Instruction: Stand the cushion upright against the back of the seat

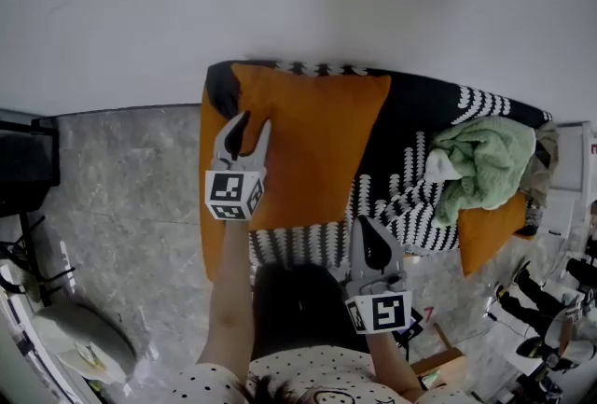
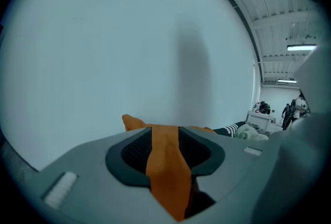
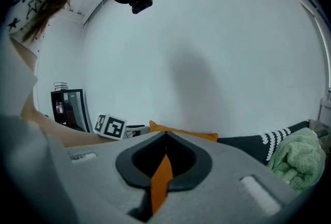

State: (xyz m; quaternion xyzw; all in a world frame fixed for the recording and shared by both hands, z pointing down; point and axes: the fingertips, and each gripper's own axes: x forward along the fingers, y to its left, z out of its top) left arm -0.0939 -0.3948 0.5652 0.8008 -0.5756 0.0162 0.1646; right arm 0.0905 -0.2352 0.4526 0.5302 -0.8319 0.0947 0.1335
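An orange cushion (image 1: 317,141) stands upright on the seat (image 1: 410,113), leaning back toward the white wall. The seat is draped in a black cloth with white patterning. My left gripper (image 1: 256,122) hovers before the cushion's upper left part with its jaws apart. In the left gripper view the cushion (image 2: 165,166) fills the gap between the left gripper's (image 2: 165,132) pads, and no pad presses on it. My right gripper (image 1: 366,223) is held lower, by the seat's front edge, shut with its tips together. In the right gripper view its closed tips (image 3: 165,136) point at the cushion's top edge (image 3: 181,132).
A crumpled green towel (image 1: 480,160) lies on the seat's right end, and a second orange cushion (image 1: 490,229) hangs off the front right. A black shelf unit (image 1: 28,160) stands at the left on the grey stone floor (image 1: 121,206). Cluttered equipment sits at the far right.
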